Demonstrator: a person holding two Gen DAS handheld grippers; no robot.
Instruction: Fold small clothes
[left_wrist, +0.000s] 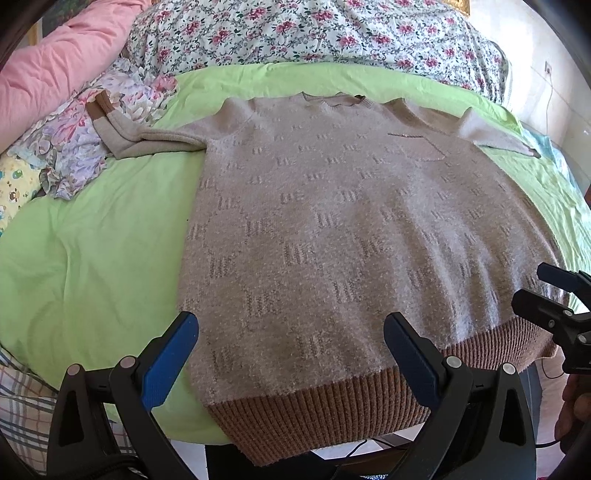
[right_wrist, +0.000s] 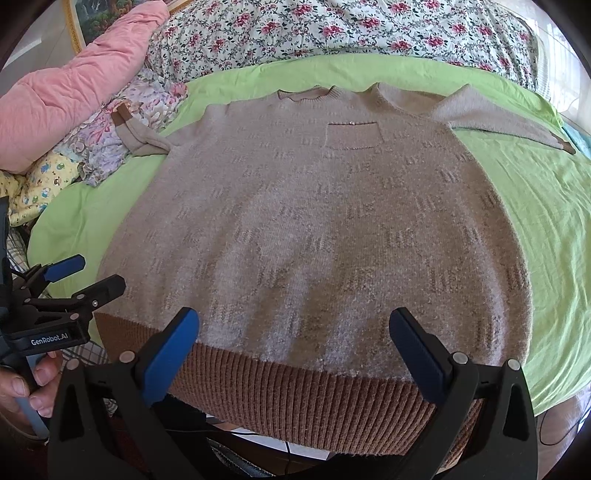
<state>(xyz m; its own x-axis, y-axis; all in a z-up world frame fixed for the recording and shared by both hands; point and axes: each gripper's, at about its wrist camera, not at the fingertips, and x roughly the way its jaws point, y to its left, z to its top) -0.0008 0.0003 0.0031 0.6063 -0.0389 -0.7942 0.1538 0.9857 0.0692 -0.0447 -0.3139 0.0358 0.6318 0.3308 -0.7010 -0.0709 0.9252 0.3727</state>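
A beige knit sweater (left_wrist: 332, 229) with a brown ribbed hem (left_wrist: 317, 413) and a chest pocket (right_wrist: 352, 134) lies flat, front up, on a green sheet (left_wrist: 92, 240); it also shows in the right wrist view (right_wrist: 314, 221). Its sleeves spread to both sides. My left gripper (left_wrist: 290, 332) is open and empty, above the hem's left part. My right gripper (right_wrist: 293, 328) is open and empty, above the hem's right part. Each gripper shows in the other's view: the right one (left_wrist: 546, 291) at the far right, the left one (right_wrist: 85, 277) at the far left.
A pink quilt (left_wrist: 48, 62) and a floral blanket (left_wrist: 314, 33) lie at the back. Crumpled floral clothes (left_wrist: 85, 140) sit under the left sleeve cuff (left_wrist: 101, 110). The hem hangs over the bed's front edge, with cables below it.
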